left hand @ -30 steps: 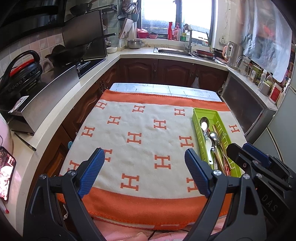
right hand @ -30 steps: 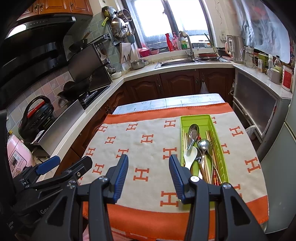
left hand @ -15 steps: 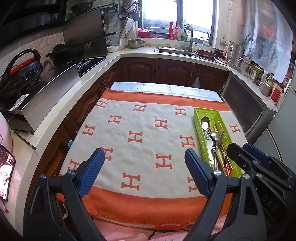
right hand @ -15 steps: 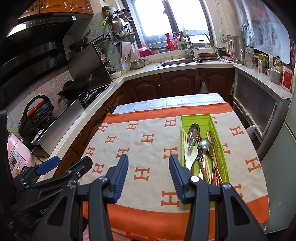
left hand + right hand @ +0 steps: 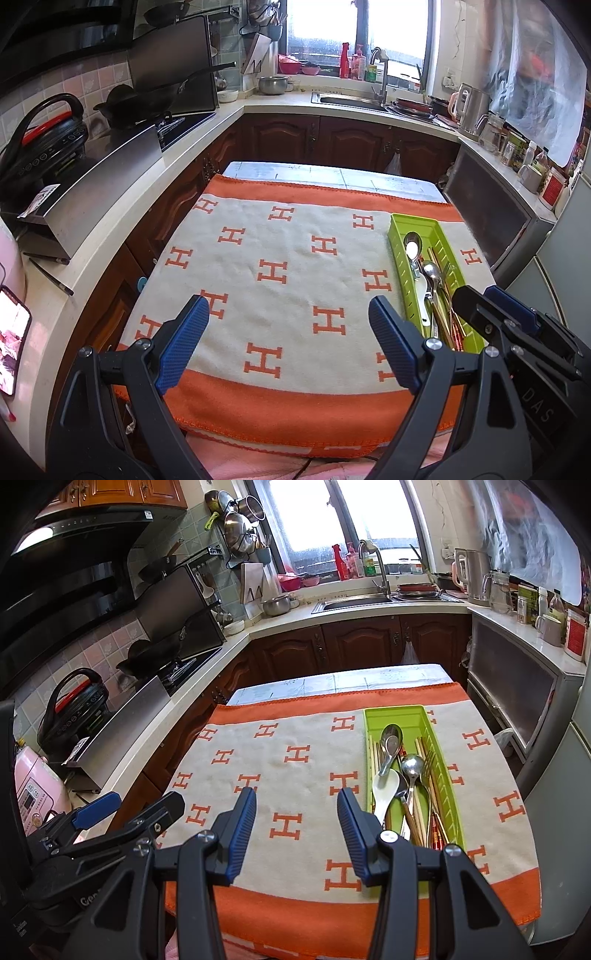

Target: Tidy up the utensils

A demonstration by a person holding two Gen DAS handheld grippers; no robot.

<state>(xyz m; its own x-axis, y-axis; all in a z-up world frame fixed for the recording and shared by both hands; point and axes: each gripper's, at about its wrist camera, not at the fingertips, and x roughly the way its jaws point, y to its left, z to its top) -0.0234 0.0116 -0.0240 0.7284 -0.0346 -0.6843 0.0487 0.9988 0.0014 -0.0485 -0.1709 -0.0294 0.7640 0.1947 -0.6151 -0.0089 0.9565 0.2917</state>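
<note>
One green tray (image 5: 443, 760) holds three spoons (image 5: 391, 738), several chopsticks (image 5: 419, 812).

spoons (image 5: 391, 746), fork, probably chopsticks lie lengthwise in green tray (image 5: 448, 771).

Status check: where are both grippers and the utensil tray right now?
Left gripper open, empty, over the blanket. Right gripper open, empty, just left of the green tray. Utensils in tray. Nothing in the way.

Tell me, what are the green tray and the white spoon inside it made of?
The green tray looks like glossy moulded plastic, given its slotted walls and uniform lime colour. The white spoon seems glazed ceramic or melamine, smooth and opaque; the pictures cannot settle which.
</note>
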